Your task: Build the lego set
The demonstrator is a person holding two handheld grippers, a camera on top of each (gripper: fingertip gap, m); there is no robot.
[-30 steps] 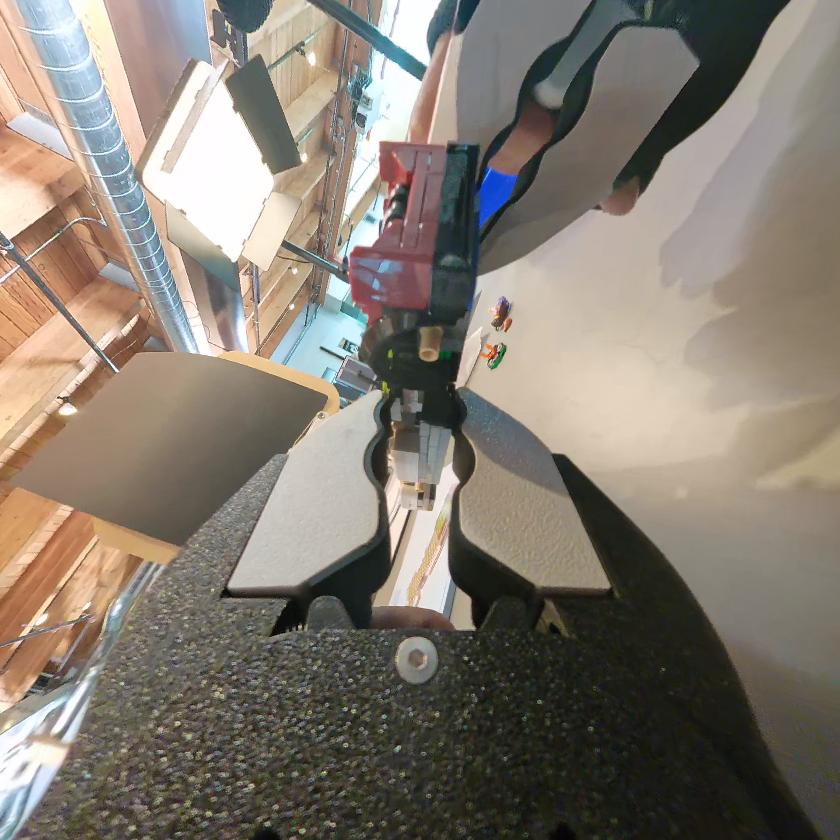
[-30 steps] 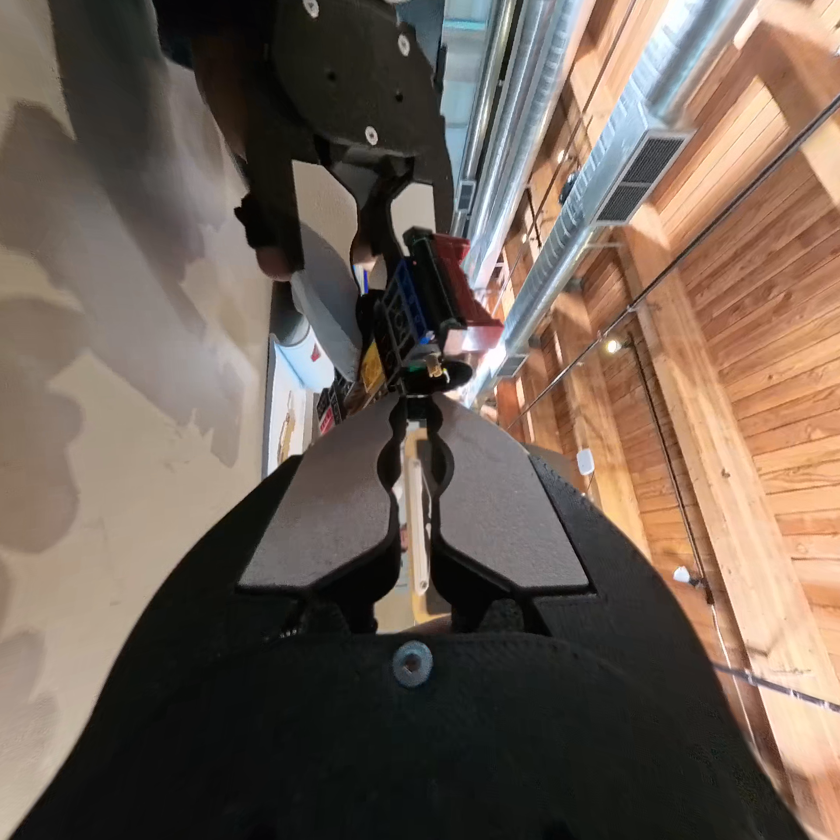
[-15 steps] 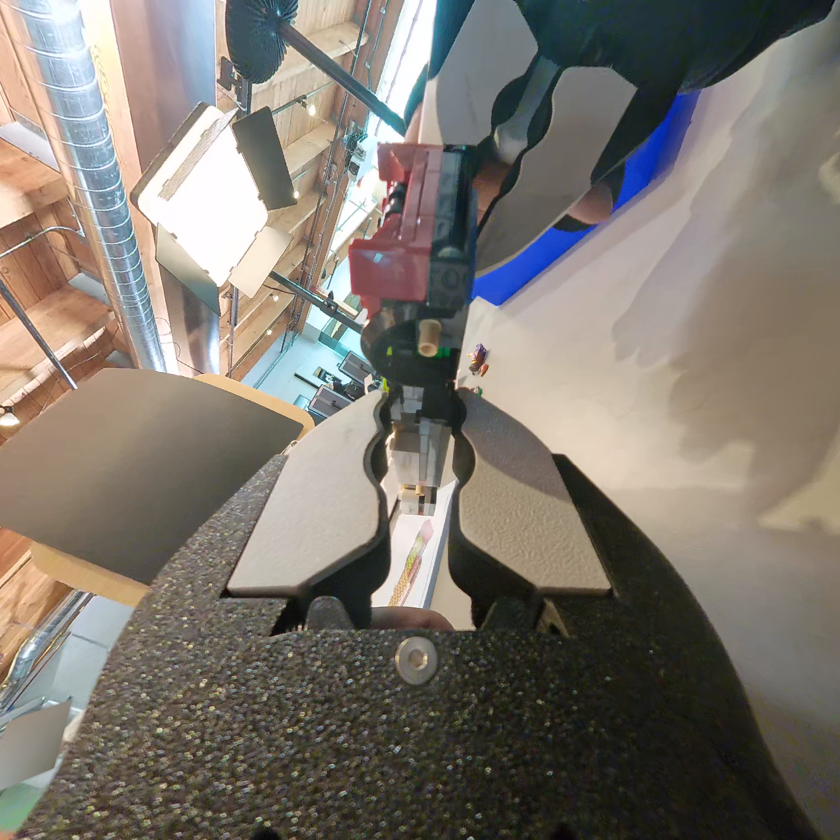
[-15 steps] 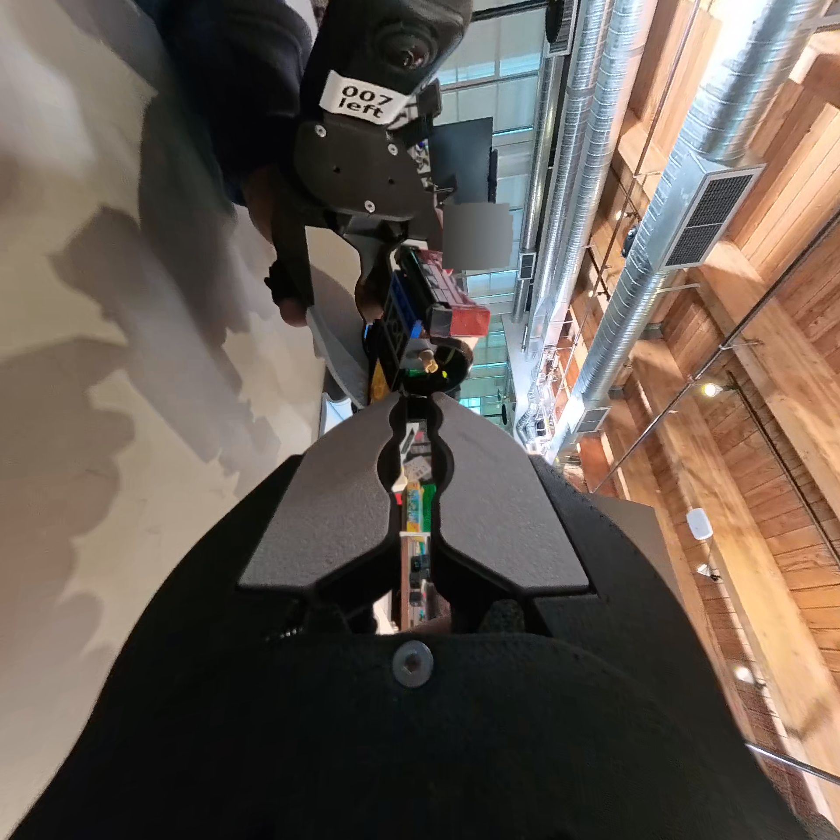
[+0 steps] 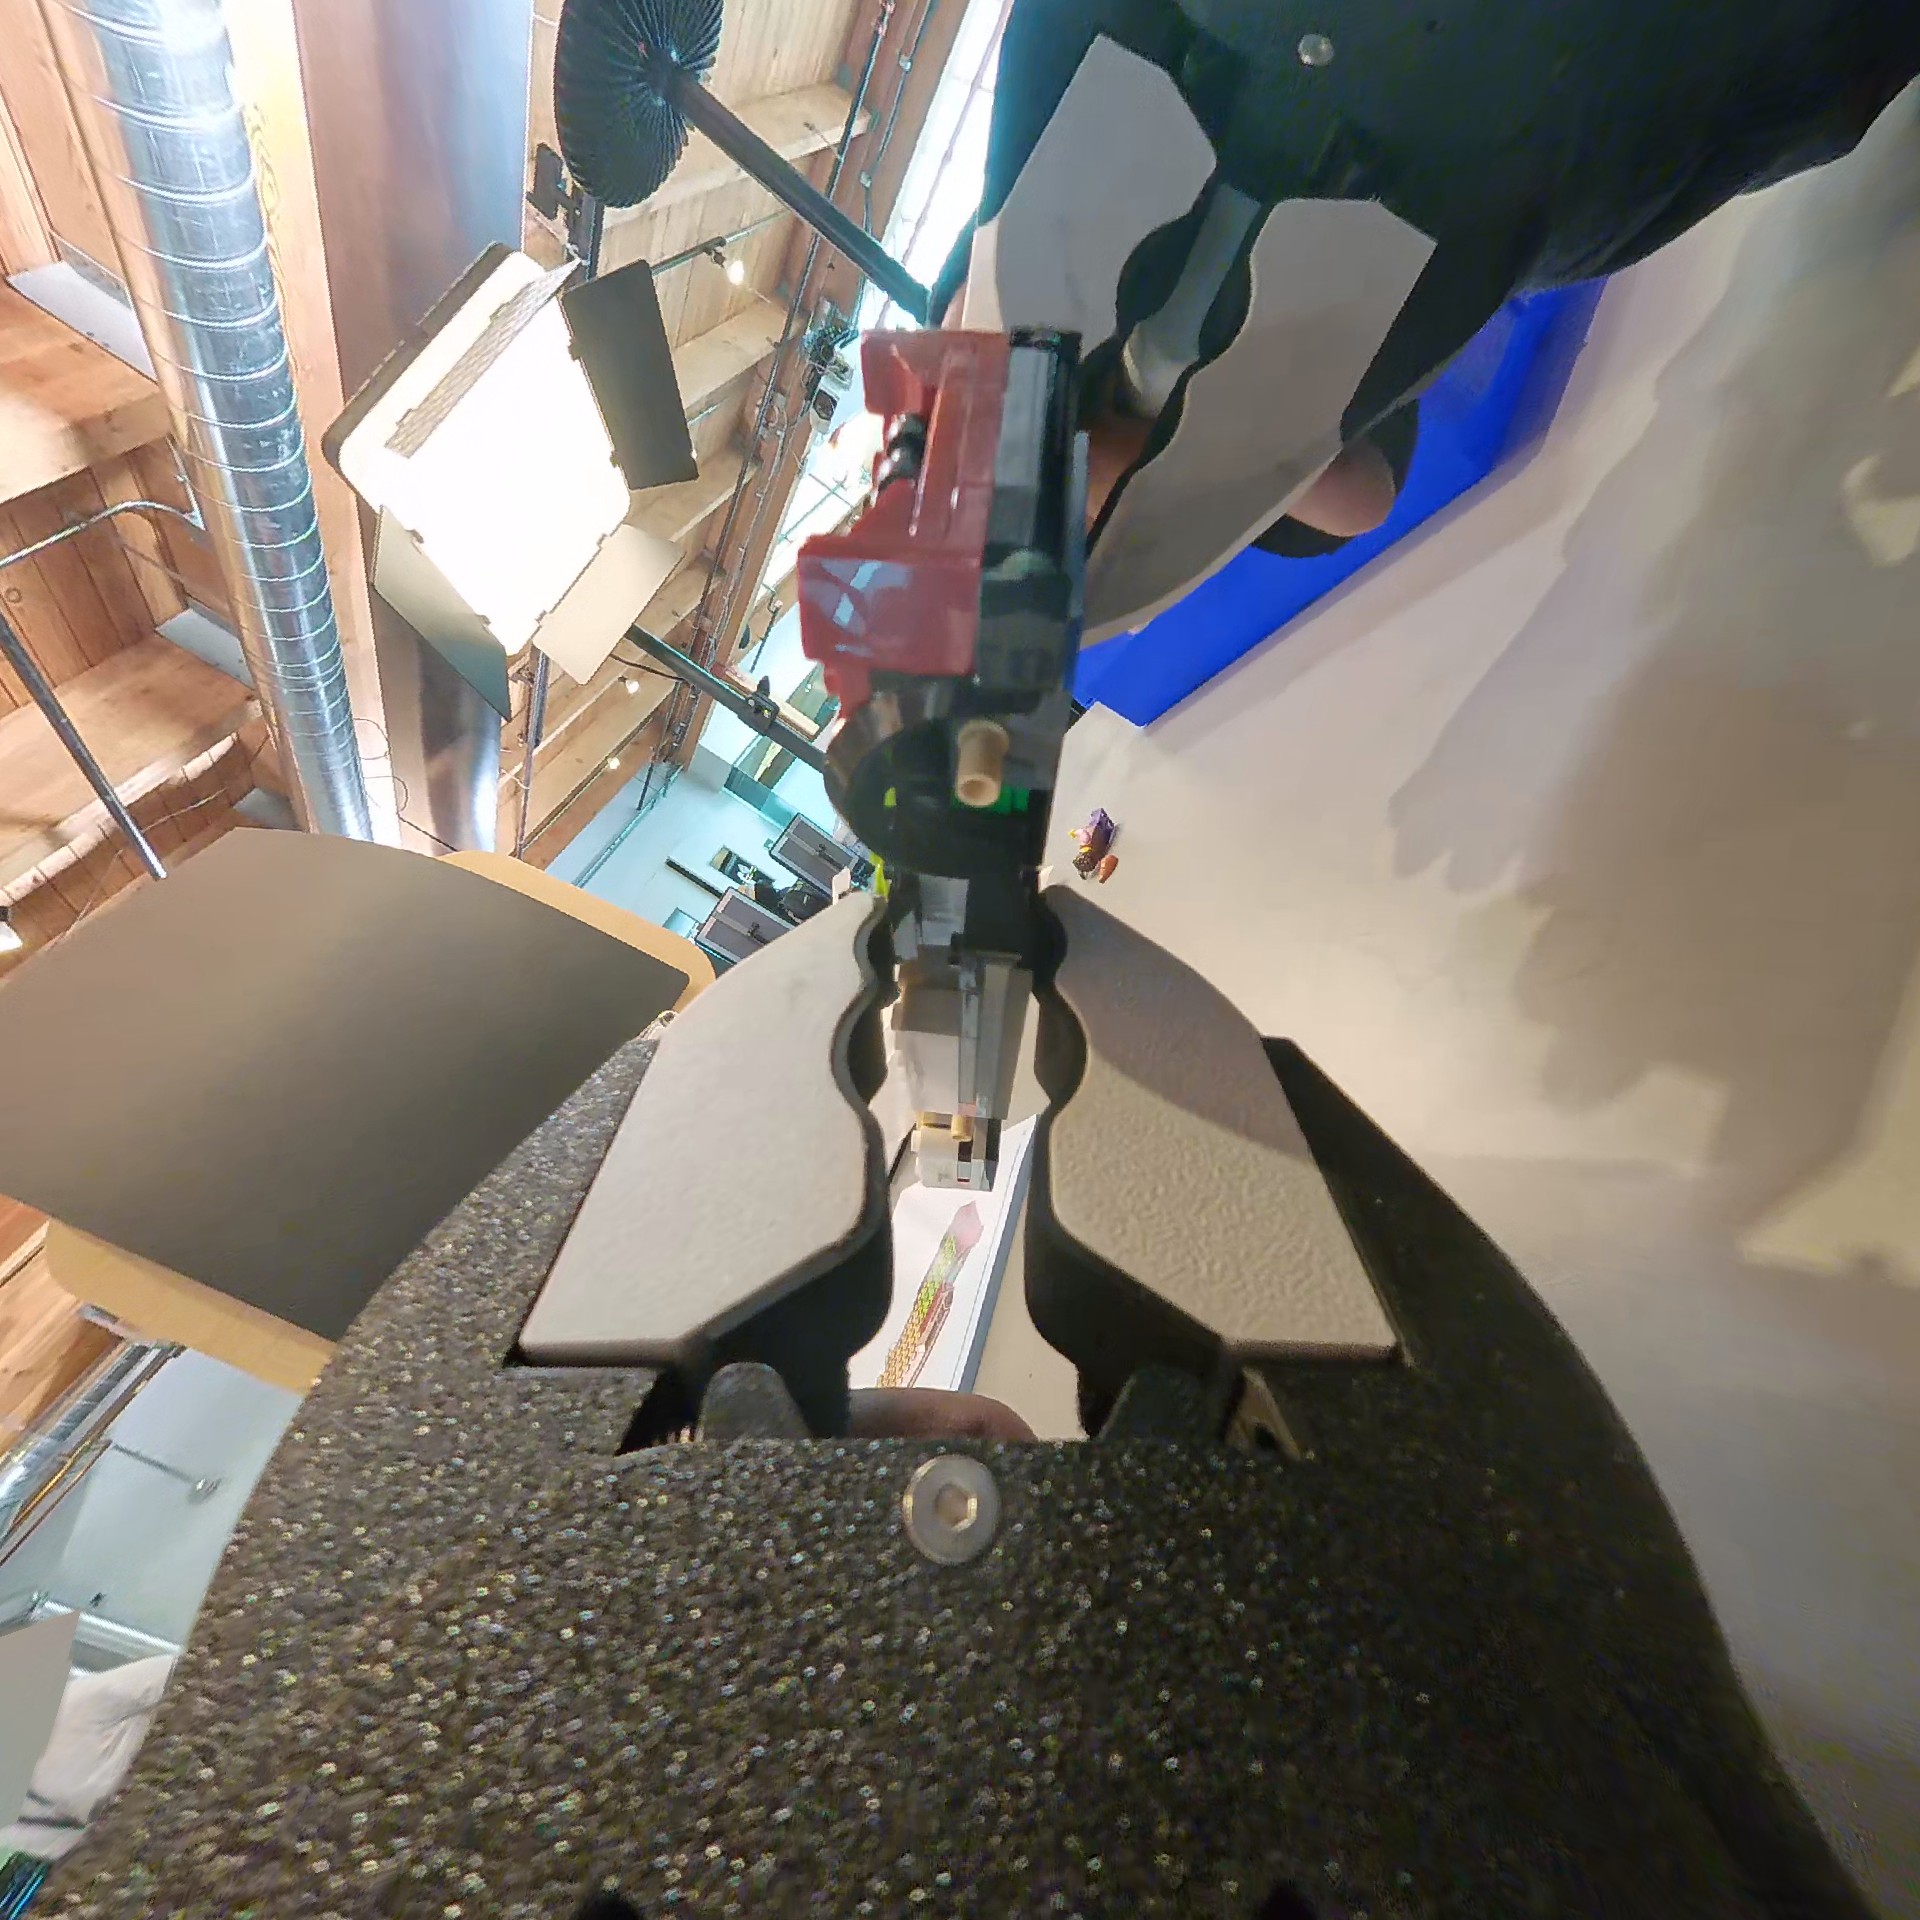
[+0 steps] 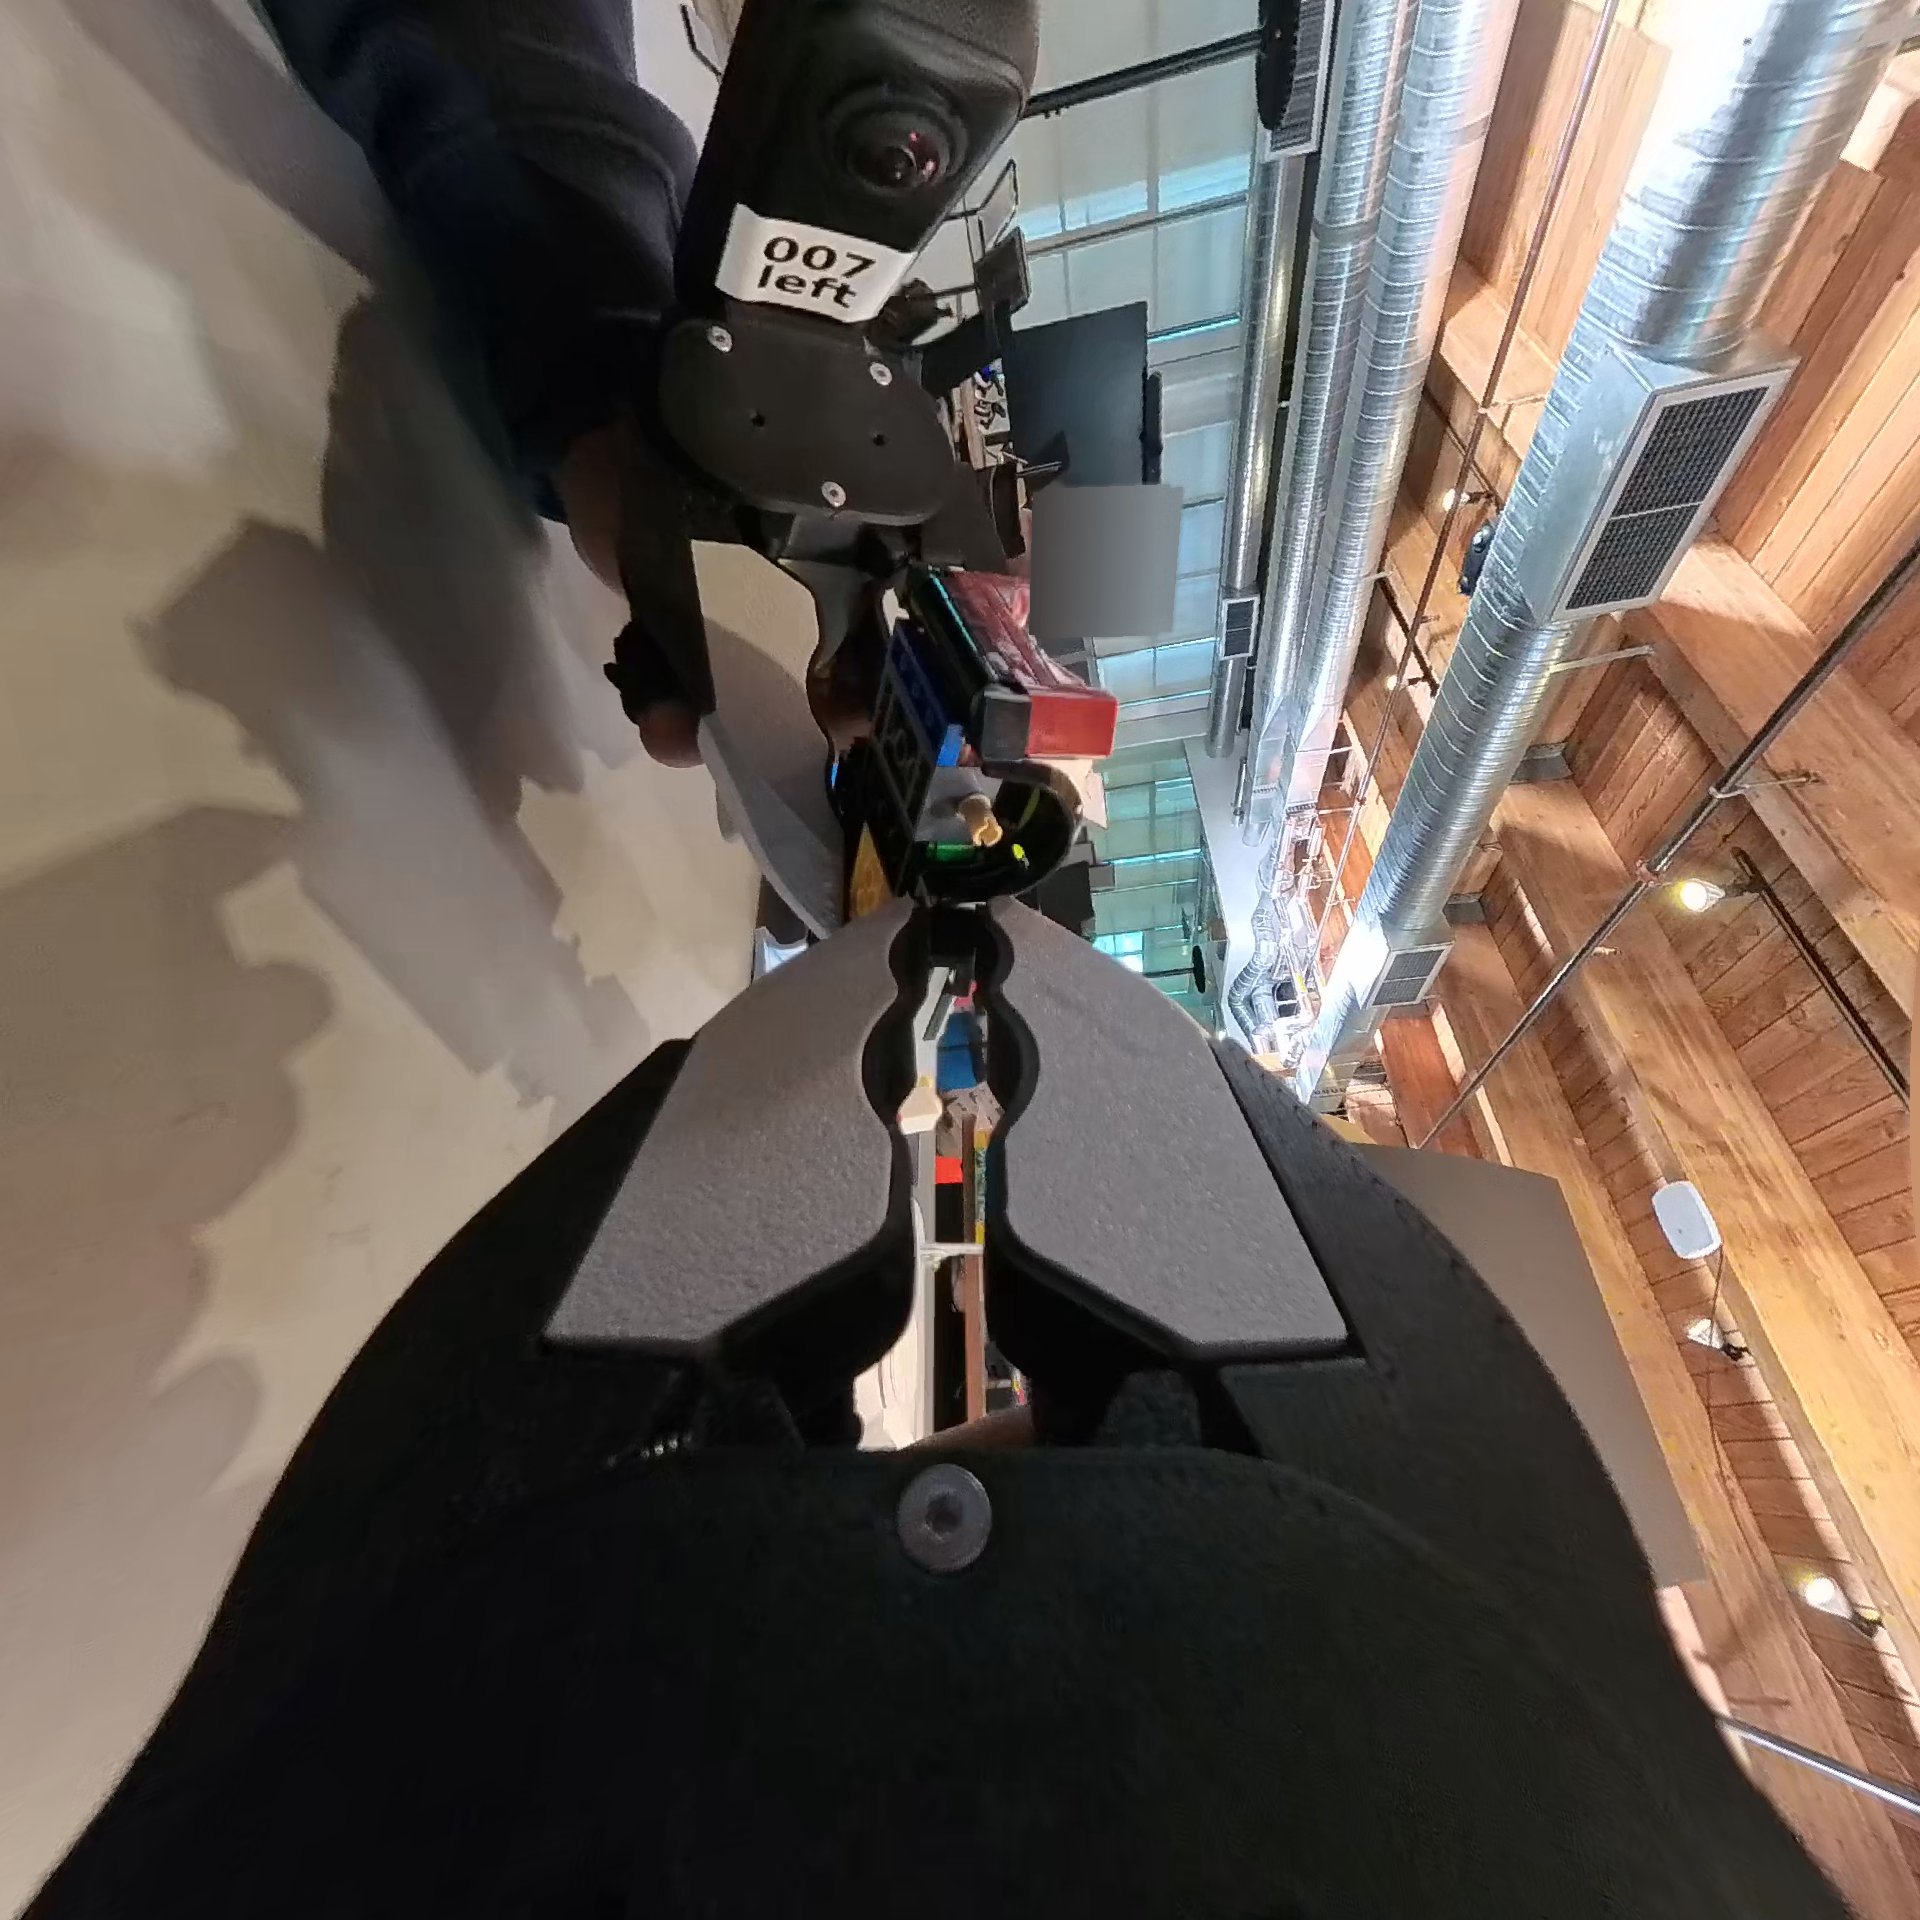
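While both tools (image 5: 961, 904) (image 6: 951, 914) clamp one red-and-black brick model (image 5: 966, 540), no container shows.

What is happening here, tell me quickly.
A person holds two handheld tongs tilted sideways above a white table. Both grip one toy brick model, red and black with a black round part and a tan peg. The left tongs clamp its grey and black end, the right tongs pinch a thin part of it. A small toy figure lies on the table.
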